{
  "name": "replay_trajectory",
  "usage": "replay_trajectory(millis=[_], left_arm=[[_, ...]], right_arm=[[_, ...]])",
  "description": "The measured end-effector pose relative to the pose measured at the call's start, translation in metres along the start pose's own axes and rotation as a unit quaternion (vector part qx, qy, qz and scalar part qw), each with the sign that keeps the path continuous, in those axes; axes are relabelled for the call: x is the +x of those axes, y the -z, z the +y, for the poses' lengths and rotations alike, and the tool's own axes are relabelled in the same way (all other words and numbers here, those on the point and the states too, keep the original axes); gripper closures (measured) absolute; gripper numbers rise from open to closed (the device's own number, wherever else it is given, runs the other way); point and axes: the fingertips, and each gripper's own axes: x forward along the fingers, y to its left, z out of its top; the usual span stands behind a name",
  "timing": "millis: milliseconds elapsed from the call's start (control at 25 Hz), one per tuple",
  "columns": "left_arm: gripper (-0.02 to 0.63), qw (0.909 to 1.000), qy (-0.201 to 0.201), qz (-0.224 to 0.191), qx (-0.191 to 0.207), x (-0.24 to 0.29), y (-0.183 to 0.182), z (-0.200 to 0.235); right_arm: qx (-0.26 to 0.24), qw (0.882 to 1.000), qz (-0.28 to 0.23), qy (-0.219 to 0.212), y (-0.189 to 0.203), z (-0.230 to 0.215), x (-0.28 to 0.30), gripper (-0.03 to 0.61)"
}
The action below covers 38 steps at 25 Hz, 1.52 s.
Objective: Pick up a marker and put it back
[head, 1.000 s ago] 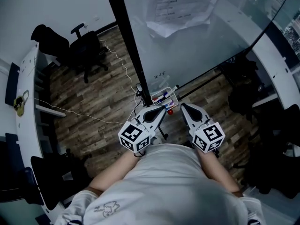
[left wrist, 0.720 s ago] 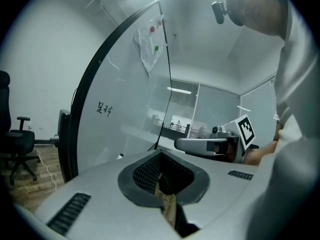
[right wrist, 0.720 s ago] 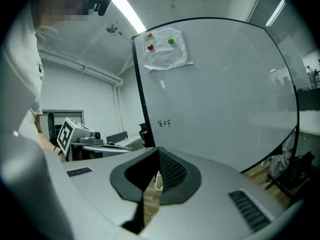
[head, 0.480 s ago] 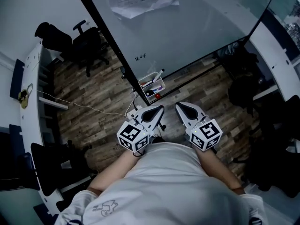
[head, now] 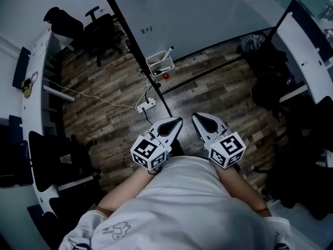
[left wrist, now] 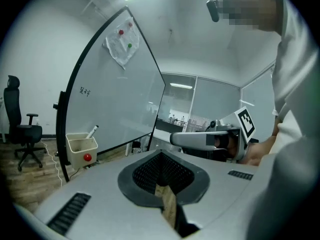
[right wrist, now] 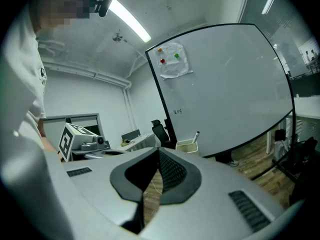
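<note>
A marker [head: 167,52] stands tilted in a small white tray [head: 159,64] hung at the lower edge of the whiteboard [head: 208,9]; a red round piece [head: 165,75] sits on the tray's front. Both grippers are held close to my body, well short of the tray. My left gripper [head: 175,123] is shut and holds nothing, and so is my right gripper [head: 196,119]. The left gripper view has its shut gripper [left wrist: 161,155] with the tray [left wrist: 81,144] and marker [left wrist: 93,131] far left. Past the shut gripper [right wrist: 159,152] in the right gripper view are the tray [right wrist: 186,145] and marker [right wrist: 196,135].
A power strip [head: 144,104] with a white cable lies on the wooden floor by the board's black frame. Office chairs [head: 101,30] stand at the back left. A long white desk [head: 36,87] runs down the left and another [head: 307,46] down the right.
The whiteboard and its tray have slid up and away in the head view, so I stand farther from them. Both grippers stay shut in front of my body.
</note>
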Motion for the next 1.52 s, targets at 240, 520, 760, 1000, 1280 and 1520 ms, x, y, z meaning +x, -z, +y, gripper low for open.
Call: replay_trajectory(millis=[240,520,760,1000,1280,1520], left_arm=[[0.609,0.9999,-0.012,0.0,-0.009,-0.024,0.012,-0.043],[0.609,0.9993,-0.024,-0.023,0.016,-0.055,0.01,-0.064],[0.609,0.9989,-0.031,-0.035,0.007,-0.095,0.017,-0.056],[0.609,0.9986,-0.023,-0.045,0.011,-0.142,0.012,-0.045],[0.609,0.9983,-0.006,-0.053,0.024,-0.193,0.005,-0.034],[0.609,0.9977,0.011,-0.059,0.031,-0.229,0.002,-0.026]], right_arm=[[0.01,1.0,-0.006,-0.002,0.009,0.023,-0.043,0.569],[0.007,1.0,0.0,-0.022,0.019,0.06,-0.054,0.569],[-0.009,1.0,0.001,-0.024,0.026,0.101,-0.048,0.569],[-0.026,0.999,-0.011,-0.021,0.028,0.149,-0.035,0.569],[-0.035,0.999,-0.035,0.0,0.024,0.195,-0.024,0.569],[-0.044,0.998,-0.041,0.015,0.029,0.236,-0.013,0.569]])
